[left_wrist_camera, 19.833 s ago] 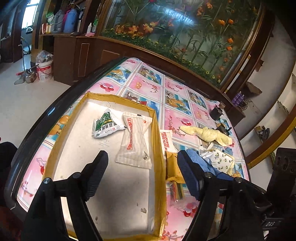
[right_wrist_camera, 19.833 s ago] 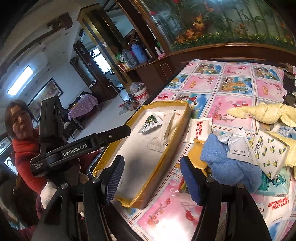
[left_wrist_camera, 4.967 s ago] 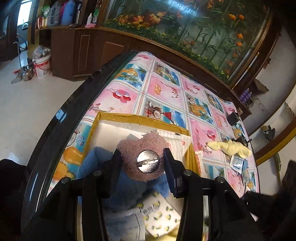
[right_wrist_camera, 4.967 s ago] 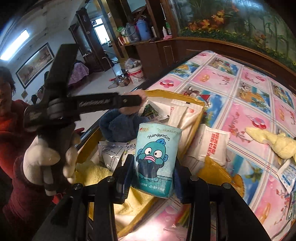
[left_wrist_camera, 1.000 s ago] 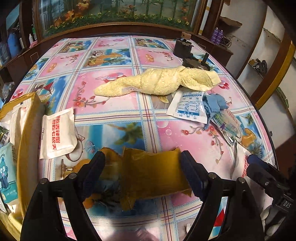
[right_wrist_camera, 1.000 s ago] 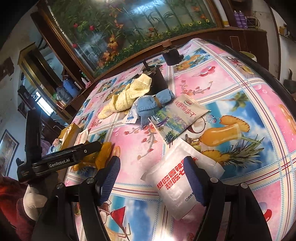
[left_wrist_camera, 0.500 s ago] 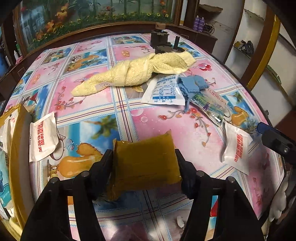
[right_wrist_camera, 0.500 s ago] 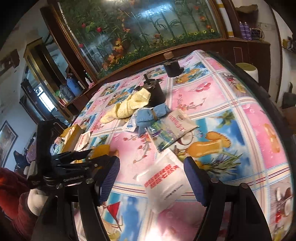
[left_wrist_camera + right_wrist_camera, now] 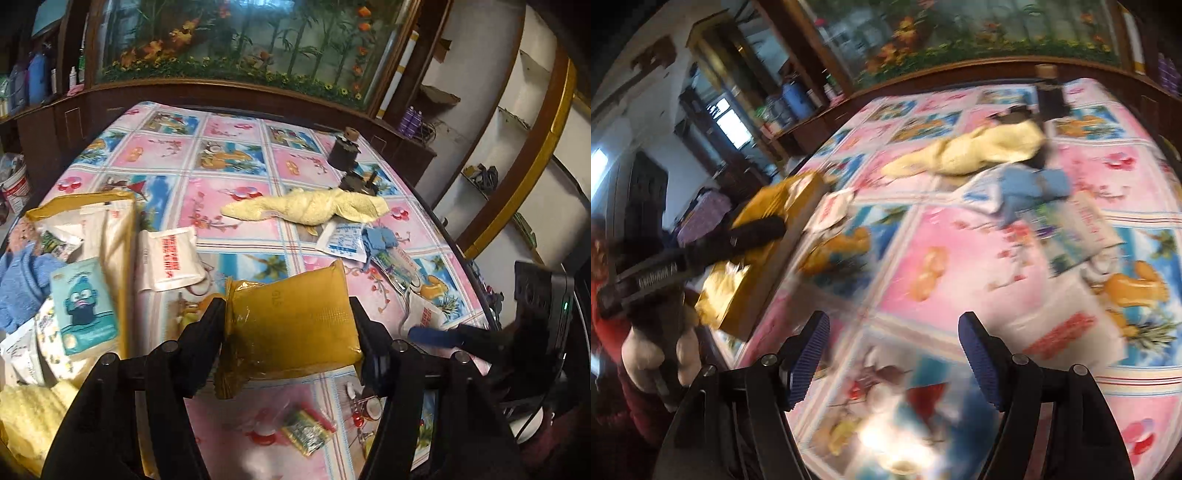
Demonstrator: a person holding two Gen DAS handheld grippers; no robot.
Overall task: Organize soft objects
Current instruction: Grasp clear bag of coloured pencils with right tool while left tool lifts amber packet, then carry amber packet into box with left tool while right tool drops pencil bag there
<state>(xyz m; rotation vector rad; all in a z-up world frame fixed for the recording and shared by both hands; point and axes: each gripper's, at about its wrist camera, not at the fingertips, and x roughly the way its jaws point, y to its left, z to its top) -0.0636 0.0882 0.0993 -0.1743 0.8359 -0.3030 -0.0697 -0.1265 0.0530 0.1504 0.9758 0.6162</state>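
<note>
My left gripper [image 9: 288, 332] is shut on a mustard-yellow soft packet [image 9: 291, 325], held above the patterned tablecloth [image 9: 229, 158]. To its left stands the yellow-rimmed box [image 9: 123, 236], holding a teal tissue pack [image 9: 83, 306], a blue cloth [image 9: 22, 280] and white packets. On the cloth lie a white pack with red print [image 9: 171, 258], a rolled yellow towel [image 9: 306, 208], a white-blue sachet [image 9: 343, 242] and a small blue cloth [image 9: 380, 238]. My right gripper [image 9: 894, 354] is open and empty above the table, in a blurred view. A white red-printed pack [image 9: 1067, 332] lies to its right.
Two dark round objects [image 9: 343, 153] stand at the table's far right. A small green-and-red sachet [image 9: 306, 432] lies near the front edge. A wooden cabinet with an aquarium [image 9: 236, 40] runs behind the table. A person in a red top [image 9: 605, 314] holds the left gripper.
My left gripper has lifted the mustard packet off the cloth and swung left, so the box is in view again. The right gripper has swept sideways over the table, blurring its view.
</note>
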